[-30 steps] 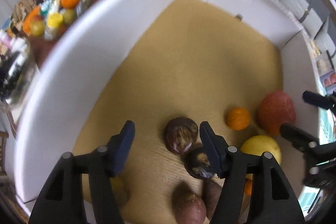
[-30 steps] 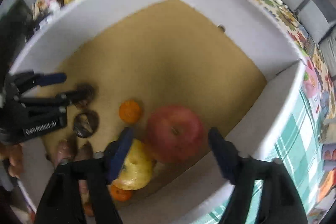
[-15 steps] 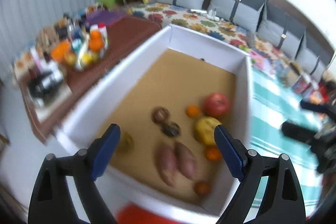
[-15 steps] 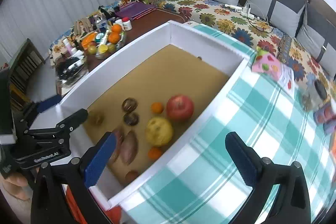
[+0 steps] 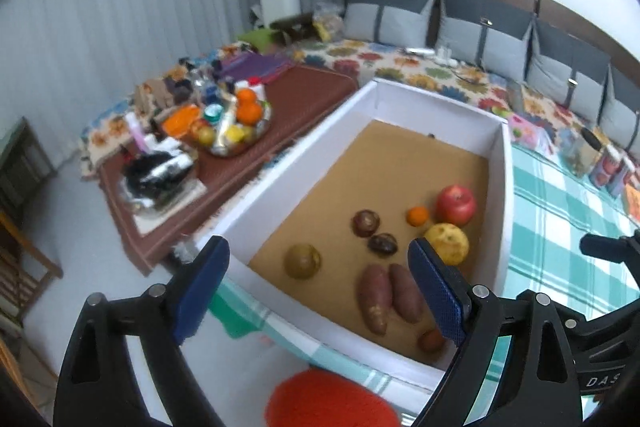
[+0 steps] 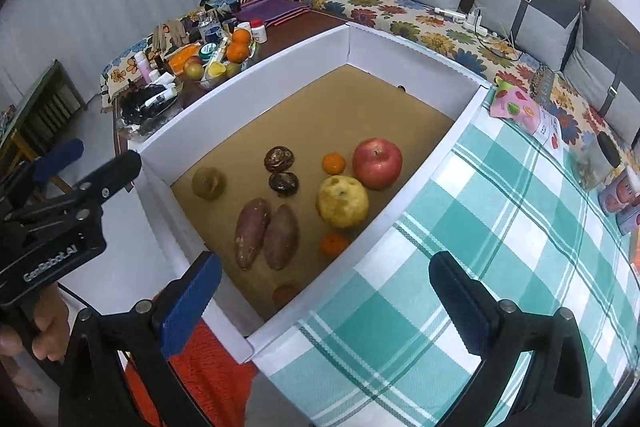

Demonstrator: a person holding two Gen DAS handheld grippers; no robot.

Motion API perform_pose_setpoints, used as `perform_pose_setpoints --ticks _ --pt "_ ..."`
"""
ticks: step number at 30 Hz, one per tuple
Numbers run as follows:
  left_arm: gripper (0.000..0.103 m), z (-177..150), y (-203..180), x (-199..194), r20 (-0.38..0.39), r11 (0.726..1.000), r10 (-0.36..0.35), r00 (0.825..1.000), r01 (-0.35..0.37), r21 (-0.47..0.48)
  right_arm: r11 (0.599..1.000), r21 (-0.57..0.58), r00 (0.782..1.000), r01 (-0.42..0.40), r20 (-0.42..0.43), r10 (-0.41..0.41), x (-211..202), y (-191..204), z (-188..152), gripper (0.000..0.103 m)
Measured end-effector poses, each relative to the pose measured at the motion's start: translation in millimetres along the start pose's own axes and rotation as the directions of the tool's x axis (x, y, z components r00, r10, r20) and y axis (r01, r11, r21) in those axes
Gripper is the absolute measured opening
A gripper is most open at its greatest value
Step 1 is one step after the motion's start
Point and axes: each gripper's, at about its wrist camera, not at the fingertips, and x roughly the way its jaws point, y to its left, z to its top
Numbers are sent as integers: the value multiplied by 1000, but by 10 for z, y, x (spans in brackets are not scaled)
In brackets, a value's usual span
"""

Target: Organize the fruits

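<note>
A white box [image 6: 432, 155] with a brown floor holds the fruit: a red apple [image 6: 377, 163], a yellow pear [image 6: 342, 201], a small orange [image 6: 333, 163], two dark round fruits [image 6: 279, 159], a brown-green fruit [image 6: 208, 183], two sweet potatoes [image 6: 264, 233] and another small orange [image 6: 333, 243]. The same box [image 5: 280, 163] and apple [image 5: 456, 205] show in the left wrist view. My left gripper [image 5: 320, 291] and right gripper [image 6: 326, 303] are both open and empty, held high above the box's near end.
A green checked tablecloth [image 6: 500, 227] lies right of the box. A brown side table [image 5: 240, 131] at the left carries a bowl of fruit [image 5: 232, 127] and bottles. A sofa with grey cushions [image 5: 480, 27] lines the back. Something red [image 5: 332, 403] is below the grippers.
Both grippers have risen and pulled back from deep inside the box to well above its near end, and both have opened wider. The fruit has stayed in place.
</note>
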Motion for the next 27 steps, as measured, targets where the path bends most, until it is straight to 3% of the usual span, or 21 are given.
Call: perform_pose_setpoints --ticks 2,4,8,15,27 --pt "92 -25 7 -85 50 997 75 996 -75 -6 1000 2 1000 3 5 -3 -27 31 9 103" --pt "92 -29 2 -89 29 995 98 995 -98 -4 1000 2 1000 16 11 -16 -59 51 26 103" --pt "92 -24 65 9 -74 999 37 997 -39 -34 1000 12 1000 28 11 -28 -123 77 73 103" --pt "95 -12 108 22 -113 998 -53 992 49 -39 999 28 999 21 -36 -20 -125 109 162 103" --pt "97 76 192 79 -208 996 -72 975 60 -63 999 -32 999 24 -45 -25 -165 343 318 103"
